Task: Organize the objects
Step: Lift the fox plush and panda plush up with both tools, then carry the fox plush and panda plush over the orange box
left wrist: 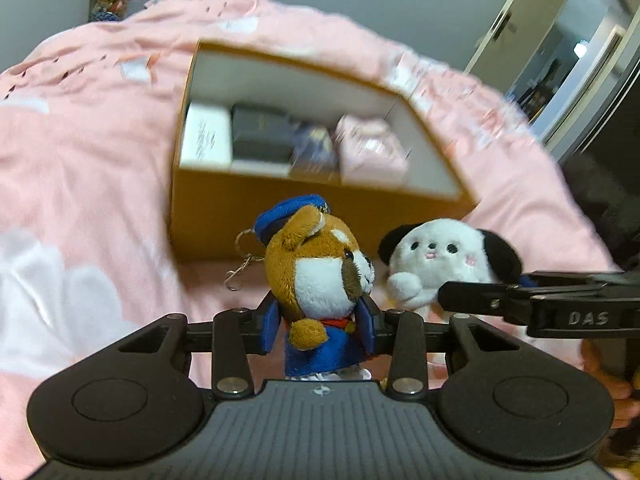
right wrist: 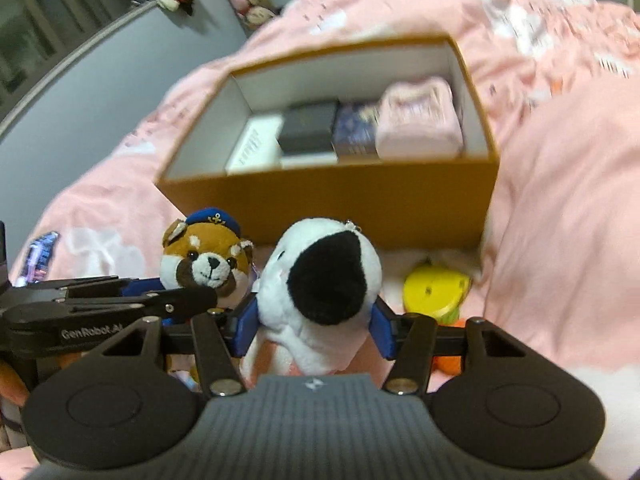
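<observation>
- Left gripper (left wrist: pixel 322 322): blue pads closed partway against the body of the brown dog plush (left wrist: pixel 320 276), which wears a blue cap and blue coat; a metal keyring hangs at its left.
- Right gripper (right wrist: pixel 314 328): closed partway around the white plush (right wrist: pixel 320 280) with black ears.
- Both plushes are held side by side, near the open brown box (right wrist: pixel 360 200) on the pink bed (right wrist: pixel 560 220).
- Legible writing: "GenRobot.AI" on the left gripper's side; "DAS" on the right gripper's side.
</observation>
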The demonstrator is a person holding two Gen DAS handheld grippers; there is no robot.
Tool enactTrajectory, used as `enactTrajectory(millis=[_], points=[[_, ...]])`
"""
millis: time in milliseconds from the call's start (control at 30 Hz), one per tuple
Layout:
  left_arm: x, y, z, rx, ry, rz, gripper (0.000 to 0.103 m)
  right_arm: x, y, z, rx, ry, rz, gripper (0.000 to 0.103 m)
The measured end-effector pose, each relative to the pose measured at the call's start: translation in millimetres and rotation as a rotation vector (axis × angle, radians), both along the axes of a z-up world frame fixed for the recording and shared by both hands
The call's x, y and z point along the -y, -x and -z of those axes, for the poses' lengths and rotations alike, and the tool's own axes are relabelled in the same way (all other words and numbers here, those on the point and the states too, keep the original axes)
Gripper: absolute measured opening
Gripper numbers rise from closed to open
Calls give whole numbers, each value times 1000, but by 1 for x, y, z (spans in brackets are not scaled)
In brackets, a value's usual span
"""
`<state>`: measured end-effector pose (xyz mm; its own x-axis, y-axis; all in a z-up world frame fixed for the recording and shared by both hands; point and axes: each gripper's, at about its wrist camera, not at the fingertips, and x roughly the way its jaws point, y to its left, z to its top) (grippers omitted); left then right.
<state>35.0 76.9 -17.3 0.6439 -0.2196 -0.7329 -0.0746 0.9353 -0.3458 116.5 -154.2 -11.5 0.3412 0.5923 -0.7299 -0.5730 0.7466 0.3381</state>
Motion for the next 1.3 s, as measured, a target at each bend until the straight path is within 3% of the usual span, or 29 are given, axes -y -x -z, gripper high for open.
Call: enactTrajectory(millis=[233,467,767,1300], points=[[-12,-26,-65,126,83,40,45,6,-25,-59,81,-84,-57,59],[-16,-64,-103,214,58,41,45,-6,-64,-97,187,-115,-69,59],[-28,-117,-63,90,39,34,45,-38,-117,-65,193,-18,-73,59],[-40,-158,-2,-146,57,27,43,-63,-146,-9,51,32,-123,59]])
